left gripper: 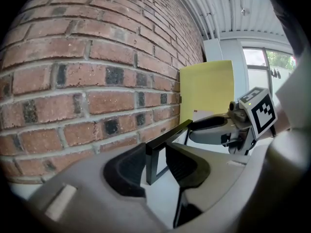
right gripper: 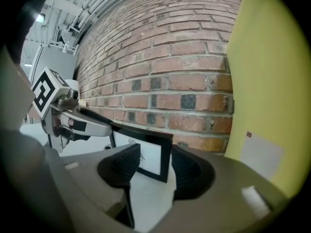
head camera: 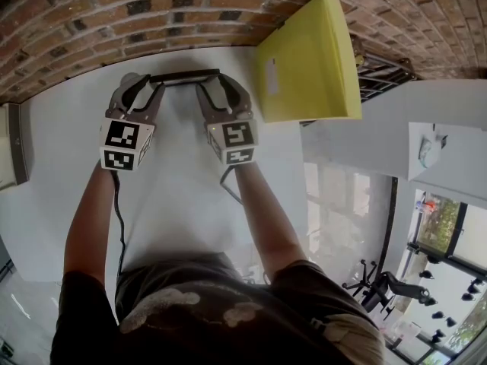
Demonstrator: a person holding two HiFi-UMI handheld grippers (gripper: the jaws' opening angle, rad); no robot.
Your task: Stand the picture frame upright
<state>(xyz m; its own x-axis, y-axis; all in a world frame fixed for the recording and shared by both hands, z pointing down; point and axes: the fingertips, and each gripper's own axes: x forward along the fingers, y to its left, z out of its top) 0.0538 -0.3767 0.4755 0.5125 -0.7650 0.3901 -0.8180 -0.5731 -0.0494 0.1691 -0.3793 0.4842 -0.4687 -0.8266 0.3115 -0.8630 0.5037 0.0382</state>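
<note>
A black picture frame (head camera: pixel 185 76) stands upright on the white table (head camera: pixel 183 204), close to the brick wall (head camera: pixel 114 21). My left gripper (head camera: pixel 143 90) holds its left end and my right gripper (head camera: pixel 214 91) its right end. In the left gripper view the frame's end (left gripper: pixel 156 154) sits between the dark pads (left gripper: pixel 127 171) of the left gripper (left gripper: pixel 155 168), which touch it on both sides. In the right gripper view the frame (right gripper: pixel 150 157), with white paper behind its glass, stands slanted between the right gripper's (right gripper: pixel 153 173) pads, its right edge against the right-hand pad (right gripper: pixel 187 171).
A large yellow board (head camera: pixel 312 63) leans against the wall just right of the frame. A black cable (head camera: pixel 119 219) runs back along the left arm. The table's right edge (head camera: pixel 303 166) lies beside the right forearm, with floor and chairs below.
</note>
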